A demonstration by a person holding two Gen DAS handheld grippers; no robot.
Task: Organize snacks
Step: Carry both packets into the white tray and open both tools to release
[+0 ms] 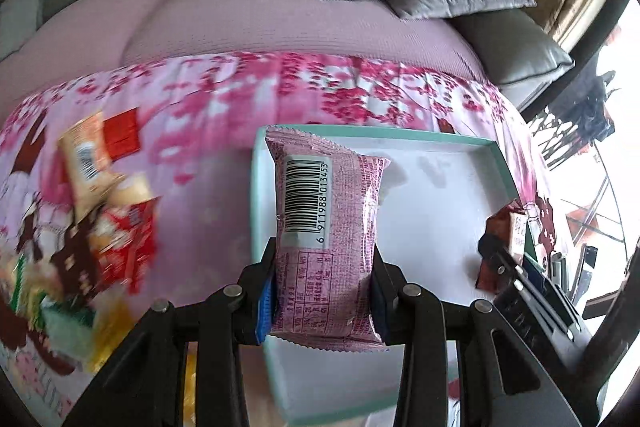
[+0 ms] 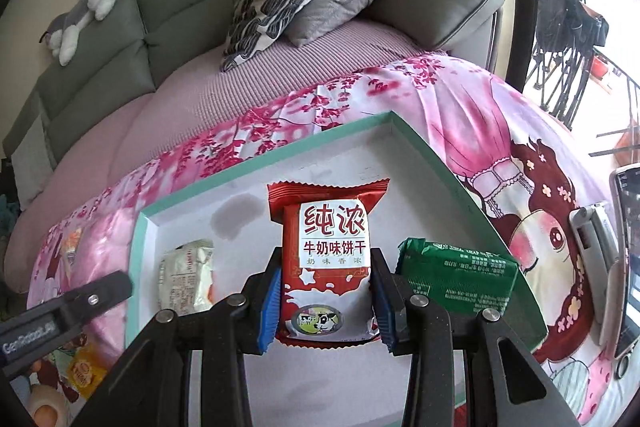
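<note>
Pink foil fills the left wrist view: the left gripper (image 1: pixel 324 291) is clamped on a pink snack packet (image 1: pixel 328 227), barcode side up, its blue pads pressing both long edges, and the packet hangs over the near left corner of the teal-rimmed tray (image 1: pixel 496 155), whose white floor looks bare in this view. In the right wrist view the right gripper (image 2: pixel 325 301) likewise grips a red biscuit packet (image 2: pixel 329 263) by its sides, held above the middle of the same tray (image 2: pixel 424 143). A cream packet (image 2: pixel 186 277) already lies by the tray's left edge and a green packet (image 2: pixel 460 277) by its right edge, with open floor between them. The tray sits on a floral cloth (image 1: pixel 320 87); a blurred heap of loose snacks (image 1: pixel 100 211) lies on that cloth beyond the tray's left edge. The step in hand seems to be delivery, both packets being carried in for placing. The next move, as I judge it, calls for lowering the red packet into the gap between cream and green without nudging either, then spreading the fingers; the pink one needs a spot further in from the corner, clear of the rim, before release.
</note>
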